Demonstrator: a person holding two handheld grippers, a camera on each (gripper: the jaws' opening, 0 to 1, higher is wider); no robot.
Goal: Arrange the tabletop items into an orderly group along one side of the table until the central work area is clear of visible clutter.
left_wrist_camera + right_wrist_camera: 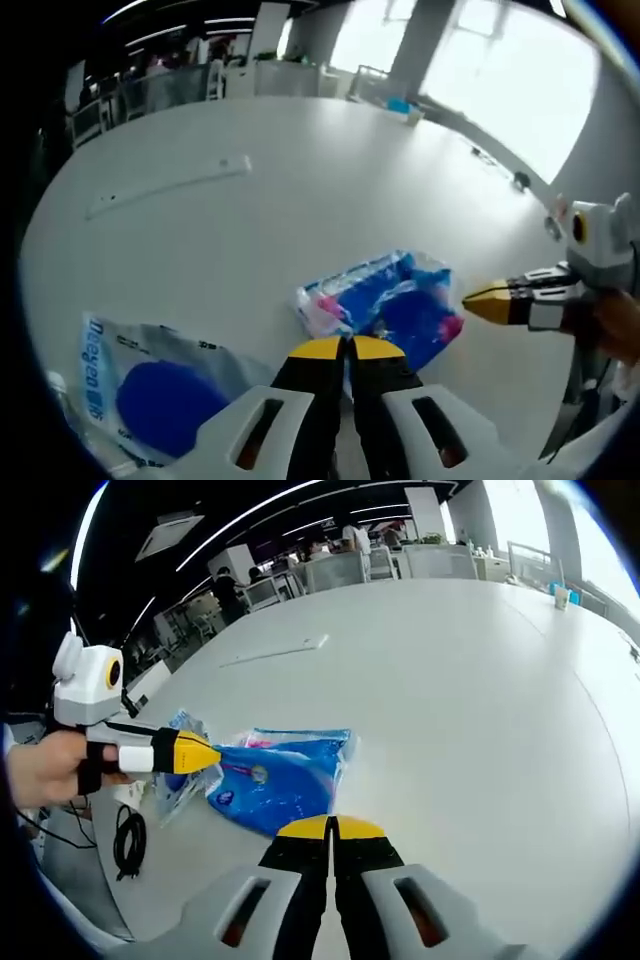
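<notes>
This is an open-plan office. In the right gripper view a broad white table runs toward 12 o'clock, where desks and office chairs stand in rows under long strip ceiling lights. At 1 o'clock large bright windows line the wall. In the left gripper view the same windows show at 1 o'clock, with more desks at 11 o'clock.

Two plastic packets lie on the table: one blue packet near the middle, one clear packet nearer left. One long strip, possibly a ruler, lies far.
</notes>
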